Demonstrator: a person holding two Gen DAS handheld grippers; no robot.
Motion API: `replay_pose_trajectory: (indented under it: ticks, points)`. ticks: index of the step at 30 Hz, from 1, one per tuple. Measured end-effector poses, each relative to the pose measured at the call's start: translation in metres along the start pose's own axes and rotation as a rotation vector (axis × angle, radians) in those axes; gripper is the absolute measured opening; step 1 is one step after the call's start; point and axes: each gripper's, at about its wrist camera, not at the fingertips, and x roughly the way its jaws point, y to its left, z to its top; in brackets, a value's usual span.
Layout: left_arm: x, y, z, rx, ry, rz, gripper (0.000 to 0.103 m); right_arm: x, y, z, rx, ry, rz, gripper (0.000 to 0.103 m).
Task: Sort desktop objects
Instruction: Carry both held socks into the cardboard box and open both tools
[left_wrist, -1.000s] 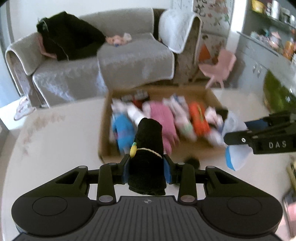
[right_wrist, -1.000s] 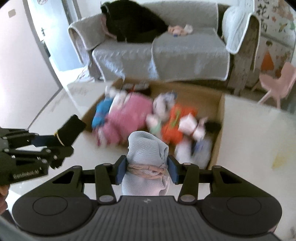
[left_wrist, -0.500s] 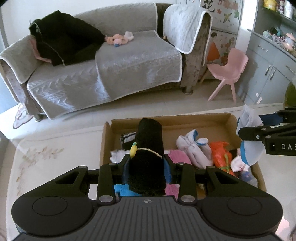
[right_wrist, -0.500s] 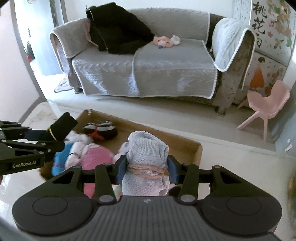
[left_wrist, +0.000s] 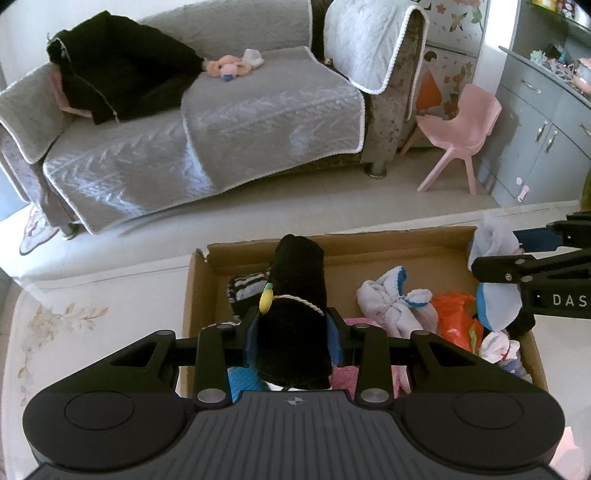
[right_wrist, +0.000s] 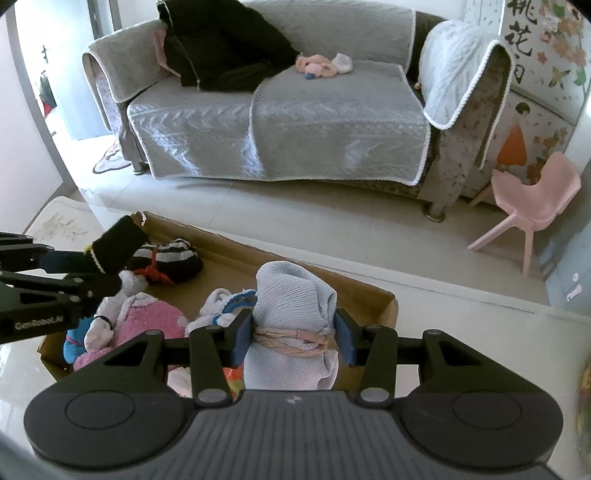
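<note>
My left gripper (left_wrist: 293, 338) is shut on a black sock roll (left_wrist: 295, 295) tied with a cream band and a yellow charm, held above the left part of a cardboard box (left_wrist: 388, 242). My right gripper (right_wrist: 293, 339) is shut on a pale blue sock roll (right_wrist: 295, 306) tied with a pink band, held above the box's right end (right_wrist: 388, 299). Each gripper shows in the other's view, the left gripper (right_wrist: 103, 258) with its black roll and the right gripper (left_wrist: 495, 280) with its blue roll. Several sock rolls lie in the box: pink (right_wrist: 151, 317), orange (left_wrist: 454, 314), striped black (right_wrist: 173, 258).
The box lies on a white table with a floral pattern (left_wrist: 55, 321). Beyond it stand a grey sofa (left_wrist: 221, 122) with a black jacket, a pink child's chair (left_wrist: 461, 129) and grey cabinets (left_wrist: 546, 140) at the right.
Both grippers have lifted and tilted up with their rolls, so the box sits lower in both views and more of the sofa and floor shows. Both stay shut.
</note>
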Motion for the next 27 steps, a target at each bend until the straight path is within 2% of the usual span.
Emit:
replay_pose_trajectory:
  ticks: [5,12,19,21,23,24,27]
  points:
    - [0.005,-0.006,0.004,0.004,-0.002,-0.009,0.043,0.002,0.0,0.005,-0.016,-0.003,-0.008,0.044]
    - [0.02,-0.009,0.01,-0.005,0.011,-0.02,0.043,0.016,0.004,0.011,-0.062,0.016,-0.062,0.044]
    - [0.034,-0.01,0.004,-0.004,0.043,-0.02,0.046,0.015,0.009,0.011,-0.074,0.014,-0.065,0.043]
    - [0.036,-0.007,0.004,-0.015,0.052,-0.025,0.052,0.013,0.01,0.01,-0.075,0.013,-0.059,0.042]
    - [0.037,-0.004,0.005,-0.035,0.066,-0.029,0.078,0.006,0.01,0.009,-0.064,-0.002,-0.046,0.043]
    - [0.035,-0.003,0.004,-0.048,0.064,-0.025,0.082,0.0,0.012,0.008,-0.064,-0.009,-0.036,0.043]
    - [0.026,0.0,0.001,-0.055,0.061,-0.034,0.082,-0.017,0.016,0.001,-0.066,-0.027,-0.01,0.045]
